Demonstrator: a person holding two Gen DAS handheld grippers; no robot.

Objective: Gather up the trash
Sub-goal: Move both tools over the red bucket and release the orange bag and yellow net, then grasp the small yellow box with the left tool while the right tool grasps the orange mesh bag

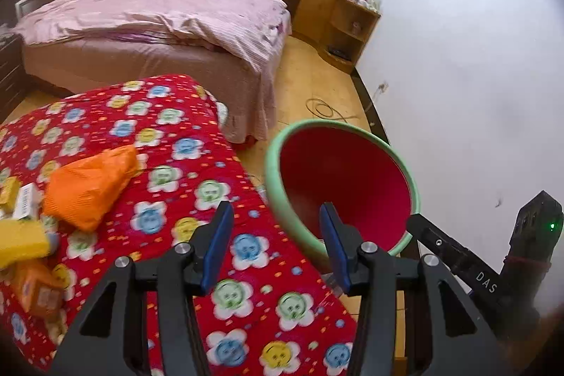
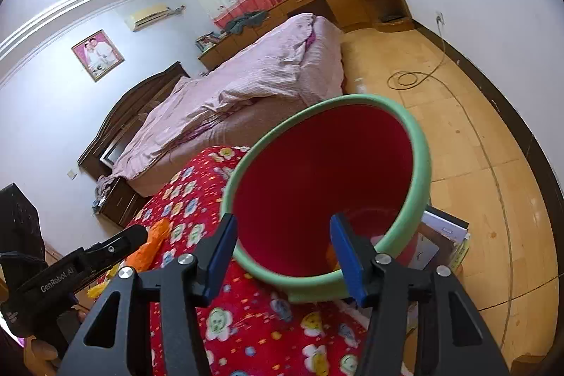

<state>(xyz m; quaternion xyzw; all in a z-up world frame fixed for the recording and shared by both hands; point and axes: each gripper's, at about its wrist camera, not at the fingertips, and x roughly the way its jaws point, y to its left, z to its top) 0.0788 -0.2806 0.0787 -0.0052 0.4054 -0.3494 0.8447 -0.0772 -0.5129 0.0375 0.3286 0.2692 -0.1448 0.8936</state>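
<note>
A red bin with a green rim (image 1: 343,185) stands beside the table covered in a red flowered cloth (image 1: 183,171). On the cloth at the left lie an orange plastic bag (image 1: 88,184), a yellow wrapper (image 1: 21,240), a small white box (image 1: 26,201) and an orange packet (image 1: 37,291). My left gripper (image 1: 276,244) is open and empty above the cloth's right edge, next to the bin. My right gripper (image 2: 282,252) is open and empty, its fingers over the bin (image 2: 328,185). Something orange (image 2: 333,256) lies at the bin's bottom. The orange bag (image 2: 151,245) also shows in the right wrist view.
A bed with pink bedding (image 1: 158,20) stands beyond the table. Wooden cabinets (image 1: 317,6) line the far wall. A cable coil (image 2: 409,78) lies on the wooden floor. Books or boxes (image 2: 446,235) sit on the floor to the right of the bin.
</note>
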